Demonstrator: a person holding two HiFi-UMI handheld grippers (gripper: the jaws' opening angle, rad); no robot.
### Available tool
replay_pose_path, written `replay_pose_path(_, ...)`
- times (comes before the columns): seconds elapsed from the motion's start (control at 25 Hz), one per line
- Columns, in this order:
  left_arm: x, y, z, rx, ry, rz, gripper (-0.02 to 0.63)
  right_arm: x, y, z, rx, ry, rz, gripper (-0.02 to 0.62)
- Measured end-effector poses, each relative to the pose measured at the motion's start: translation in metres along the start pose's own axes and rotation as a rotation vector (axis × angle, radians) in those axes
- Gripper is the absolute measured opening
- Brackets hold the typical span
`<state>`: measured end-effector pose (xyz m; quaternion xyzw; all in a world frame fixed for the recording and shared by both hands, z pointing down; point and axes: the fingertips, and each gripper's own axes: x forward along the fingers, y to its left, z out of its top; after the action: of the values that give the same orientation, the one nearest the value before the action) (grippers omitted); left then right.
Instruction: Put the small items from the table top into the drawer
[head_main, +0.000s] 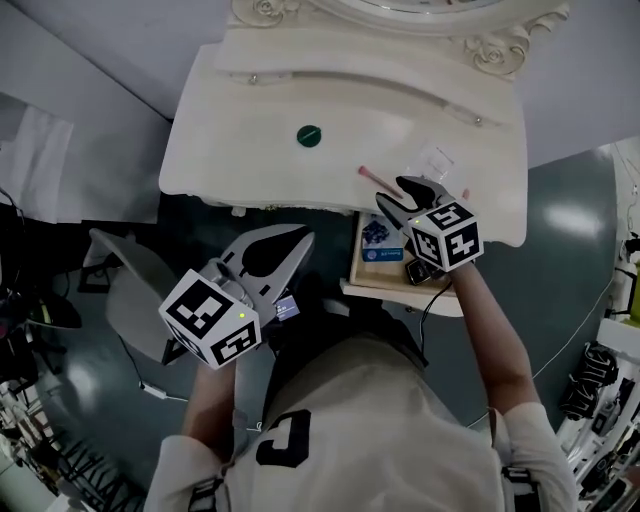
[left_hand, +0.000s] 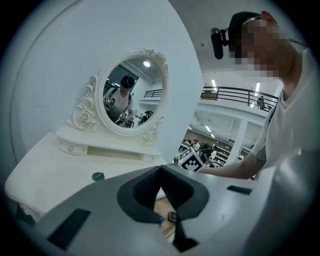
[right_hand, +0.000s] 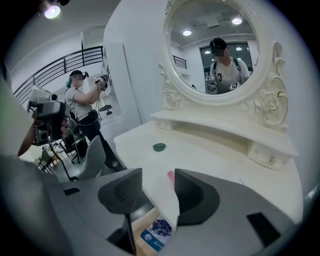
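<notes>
Head view, round green cap (head_main: 308, 136), cream table (head_main: 230, 150), right hand-held gripper (head_main: 392, 191) spread (left hand-held gripper (head_main: 298, 240) closed)

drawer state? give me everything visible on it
The drawer is pulled open under the white dressing table's right front edge. Pale wood inside, cream front. A blue-and-white packet and a small dark item lie in it. The open right gripper hangs over it, hiding its right part.
</notes>
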<state>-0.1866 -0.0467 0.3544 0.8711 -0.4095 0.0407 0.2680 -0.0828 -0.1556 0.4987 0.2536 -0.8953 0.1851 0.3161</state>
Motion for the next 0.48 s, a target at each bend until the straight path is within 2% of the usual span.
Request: replay_pose_path(0.48,0.005,0.007,-0.002,0.0,0.016,-0.007,0.055,0.045,-0.016,-0.018,-0.075,0.113,-0.021,0.207)
